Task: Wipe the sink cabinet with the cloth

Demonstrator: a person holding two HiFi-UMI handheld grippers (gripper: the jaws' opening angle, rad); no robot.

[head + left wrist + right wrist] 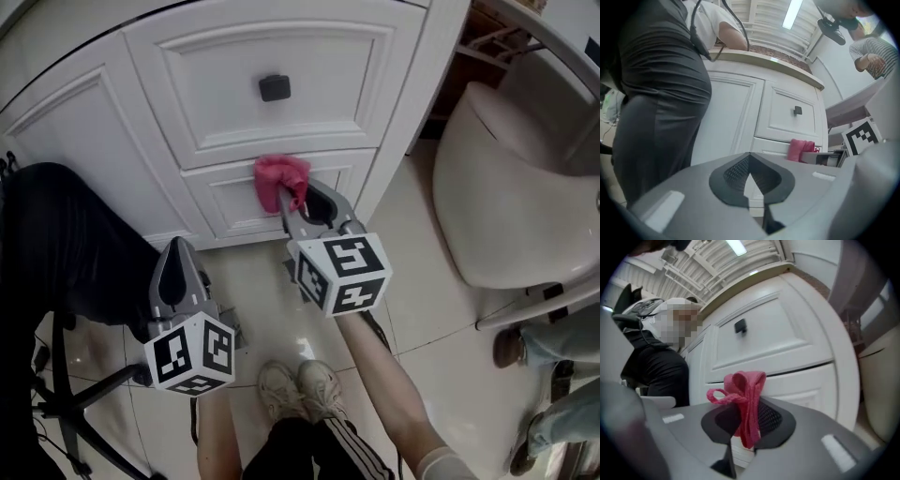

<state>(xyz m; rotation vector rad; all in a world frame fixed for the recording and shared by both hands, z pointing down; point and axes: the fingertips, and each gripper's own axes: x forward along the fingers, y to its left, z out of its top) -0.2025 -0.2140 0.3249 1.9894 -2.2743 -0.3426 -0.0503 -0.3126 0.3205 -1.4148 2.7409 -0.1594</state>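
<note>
Count-wise: one left gripper (176, 251), one right gripper (295, 199); one cloth (279, 176); one sink cabinet (84, 131). Two drawers (328, 103), one knob (274, 87); one toilet (511, 187).

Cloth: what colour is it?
The cloth is pink; the right gripper view shows it best.

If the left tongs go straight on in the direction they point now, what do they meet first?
The left tongs would probably meet the sink cabinet front, low down, left of the pink cloth; depth is unclear.
</note>
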